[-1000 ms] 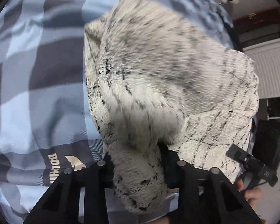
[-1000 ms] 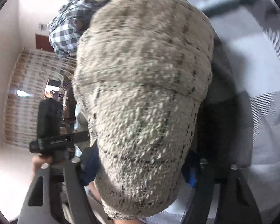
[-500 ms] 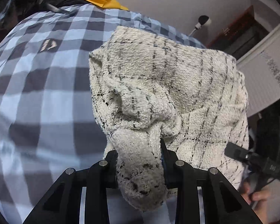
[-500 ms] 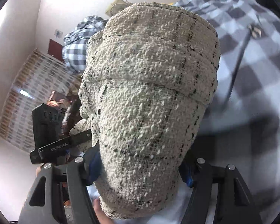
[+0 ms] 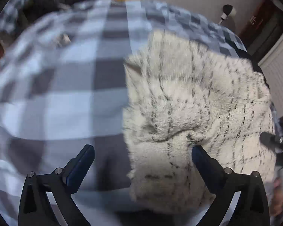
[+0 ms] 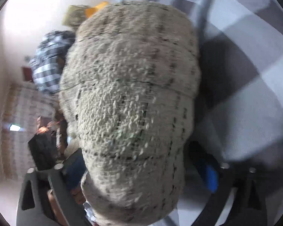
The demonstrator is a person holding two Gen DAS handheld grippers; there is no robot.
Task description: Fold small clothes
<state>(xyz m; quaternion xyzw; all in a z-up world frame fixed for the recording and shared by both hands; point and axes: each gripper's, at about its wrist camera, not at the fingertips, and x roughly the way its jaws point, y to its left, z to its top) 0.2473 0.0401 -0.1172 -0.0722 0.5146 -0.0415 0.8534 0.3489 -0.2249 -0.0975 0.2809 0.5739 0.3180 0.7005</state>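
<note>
The cream knitted garment, flecked with dark thread, lies bunched on the blue-and-grey checked bed cover. In the left wrist view it fills the right half of the picture, its near edge running between the fingers.

Left gripper: the jaws have just been opening and now stand wide apart. The left finger hangs over bare cover; the right finger lies at or against the knit, though contact cannot be confirmed. Nothing is pinched; the garment is released on this side.

Right gripper: the jaws have likewise just been opening. The knit mounds up between them and hides most of the view. The blue-padded finger on the right stands apart from the cloth; the other is partly hidden, so contact there cannot be told. Judged released.

Pose: both grippers point down onto the bed, the left more steeply. Both pictures are blurred. A hand shows dimly at the lower left of the right wrist view.

Judgement: the step in hand appears to be laying the garment down after a fold. To do it well, both grippers should draw back along their own line without snagging the loose weave, and the fold edges should then be checked for squareness, since the cloth still looks humped rather than flat.
</note>
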